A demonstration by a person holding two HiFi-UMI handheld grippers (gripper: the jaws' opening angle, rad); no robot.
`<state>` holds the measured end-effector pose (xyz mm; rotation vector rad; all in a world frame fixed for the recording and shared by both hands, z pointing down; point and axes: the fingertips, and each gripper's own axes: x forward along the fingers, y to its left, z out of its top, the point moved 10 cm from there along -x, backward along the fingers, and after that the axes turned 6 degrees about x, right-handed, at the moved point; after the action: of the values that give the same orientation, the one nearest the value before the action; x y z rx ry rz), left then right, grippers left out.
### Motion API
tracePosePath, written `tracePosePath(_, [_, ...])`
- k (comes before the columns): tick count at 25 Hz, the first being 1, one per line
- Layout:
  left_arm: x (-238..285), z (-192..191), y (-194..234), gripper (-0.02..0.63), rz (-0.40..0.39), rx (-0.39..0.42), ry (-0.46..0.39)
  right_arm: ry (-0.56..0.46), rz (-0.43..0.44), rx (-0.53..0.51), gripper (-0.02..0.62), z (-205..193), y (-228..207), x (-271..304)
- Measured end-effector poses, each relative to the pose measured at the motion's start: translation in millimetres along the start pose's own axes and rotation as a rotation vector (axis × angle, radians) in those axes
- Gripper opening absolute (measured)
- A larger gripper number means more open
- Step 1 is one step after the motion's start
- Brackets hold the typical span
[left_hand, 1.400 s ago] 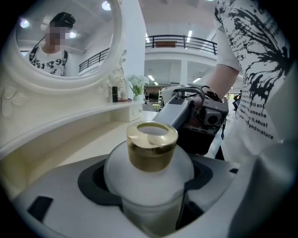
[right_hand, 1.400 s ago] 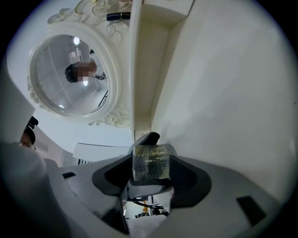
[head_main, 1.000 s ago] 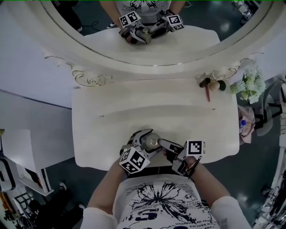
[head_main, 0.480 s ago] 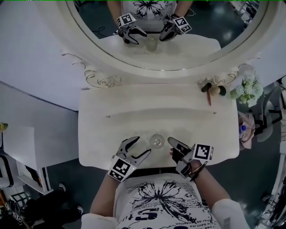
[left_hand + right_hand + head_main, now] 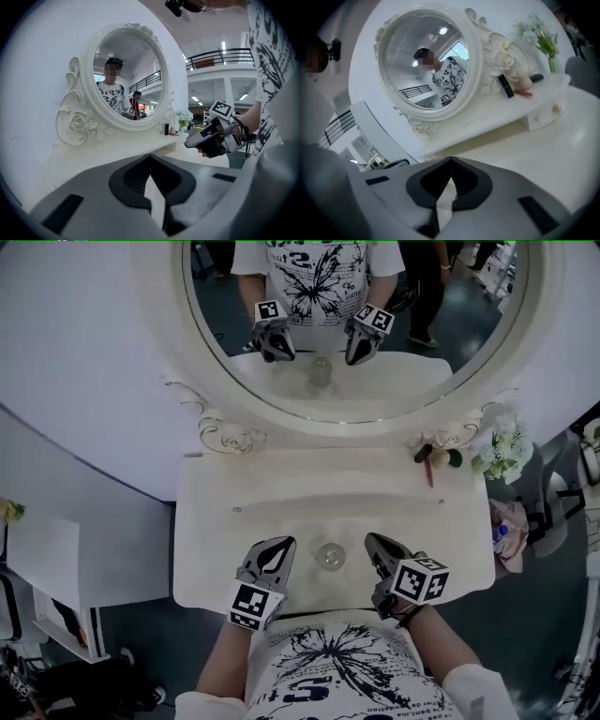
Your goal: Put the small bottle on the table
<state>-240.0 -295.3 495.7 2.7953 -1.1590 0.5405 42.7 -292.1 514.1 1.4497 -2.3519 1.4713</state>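
The small clear bottle (image 5: 329, 556) stands upright on the white dressing table (image 5: 216, 521), near its front edge, free of both grippers. My left gripper (image 5: 284, 546) rests just left of it; its jaws have closed until the tips meet, with nothing between them. My right gripper (image 5: 372, 541) sits just right of the bottle, also shut and empty. In the left gripper view my left gripper (image 5: 150, 155) faces the mirror, and the right gripper (image 5: 189, 143) shows at the right. Neither gripper view shows the bottle; my right gripper (image 5: 450, 159) faces the mirror too.
An oval mirror (image 5: 375, 296) in an ornate frame stands at the back and reflects the grippers and bottle. On the raised shelf at the right lie small cosmetics (image 5: 431, 457). White flowers (image 5: 506, 451) stand at the far right. The person stands at the table's front edge.
The left gripper has let go of the bottle, drawn off to the left and shut. The right gripper has moved away to the right and shut. The bottle stays standing.
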Motion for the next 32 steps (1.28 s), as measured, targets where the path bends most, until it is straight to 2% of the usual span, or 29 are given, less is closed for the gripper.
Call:
tracePosePath(5, [-3, 16, 7, 0.02, 0.058, -0.014, 0.016, -0.085, -0.083, -0.331, 0.017, 15, 24, -10])
tracePosePath(13, [-14, 35, 27, 0.02, 0.172, -0.049, -0.032, -0.281, -0.181, -0.681, 0.017, 27, 51, -17])
tracePosePath(15, [-18, 40, 29, 0.02, 0.186, -0.041, -0.05, -0.302, -0.18, -0.707, 0.017, 28, 55, -16])
tracePosePath(20, [-27, 47, 27, 0.02, 0.202, -0.043, -0.101, -0.319, -0.163, -0.693, 0.017, 27, 60, -15])
tracePosePath(28, [-30, 49, 25, 0.02, 0.211, -0.036, -0.102, -0.331, -0.161, -0.707, 0.016, 26, 65, -15])
tracePosePath(32, [-32, 53, 21, 0.02, 0.213, -0.003, -0.106, -0.342, -0.154, -0.712, 0.017, 27, 69, -17])
